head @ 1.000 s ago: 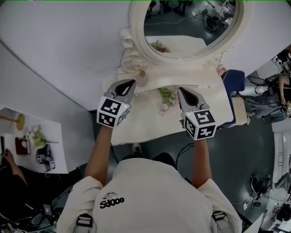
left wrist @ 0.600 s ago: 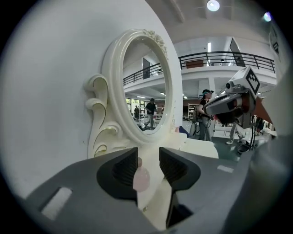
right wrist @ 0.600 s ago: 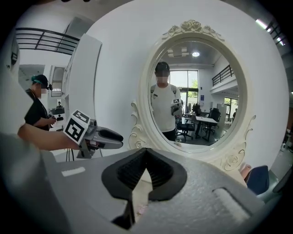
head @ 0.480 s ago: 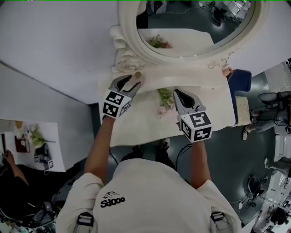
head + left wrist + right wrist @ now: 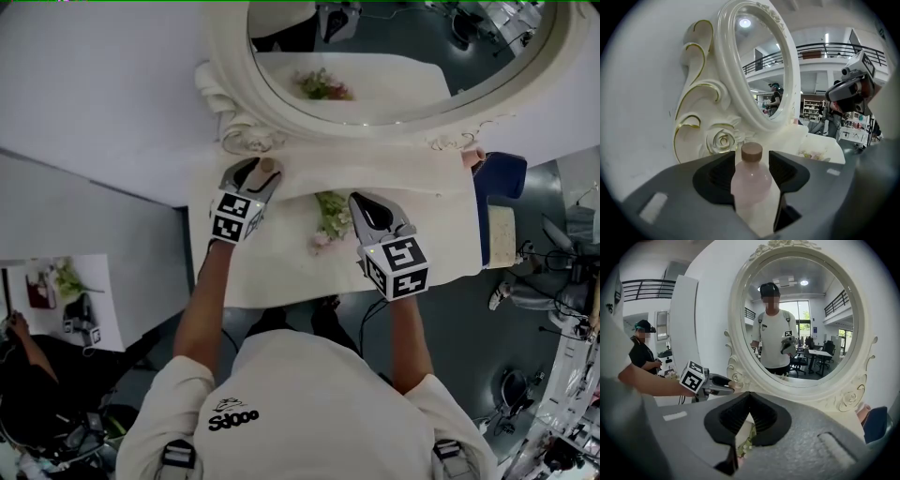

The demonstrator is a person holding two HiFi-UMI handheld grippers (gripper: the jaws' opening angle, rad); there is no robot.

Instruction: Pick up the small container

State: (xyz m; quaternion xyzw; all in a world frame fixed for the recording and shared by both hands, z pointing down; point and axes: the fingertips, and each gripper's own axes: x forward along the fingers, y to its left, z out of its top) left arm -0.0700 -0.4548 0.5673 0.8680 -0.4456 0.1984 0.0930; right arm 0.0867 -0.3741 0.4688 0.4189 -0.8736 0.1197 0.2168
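Head view: left gripper [image 5: 255, 172] by the scrolled cream mirror frame [image 5: 232, 131], small container [image 5: 268, 168] at its tips; right gripper [image 5: 362, 201] over the cloth-draped table [image 5: 281, 272].

Left gripper view: ribbed black fingers [image 5: 719, 176] spread, just opened wide, flanking the rounded, frosted-pink, brown-capped small container standing between them.

Right gripper view: ribbed fingers [image 5: 736, 420] pressed together at the tips.

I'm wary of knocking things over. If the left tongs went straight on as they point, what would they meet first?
The small pink bottle: it stands between the left tongs, which have just been opening and don't press it. Behind it, probably, the mirror's carved rose.
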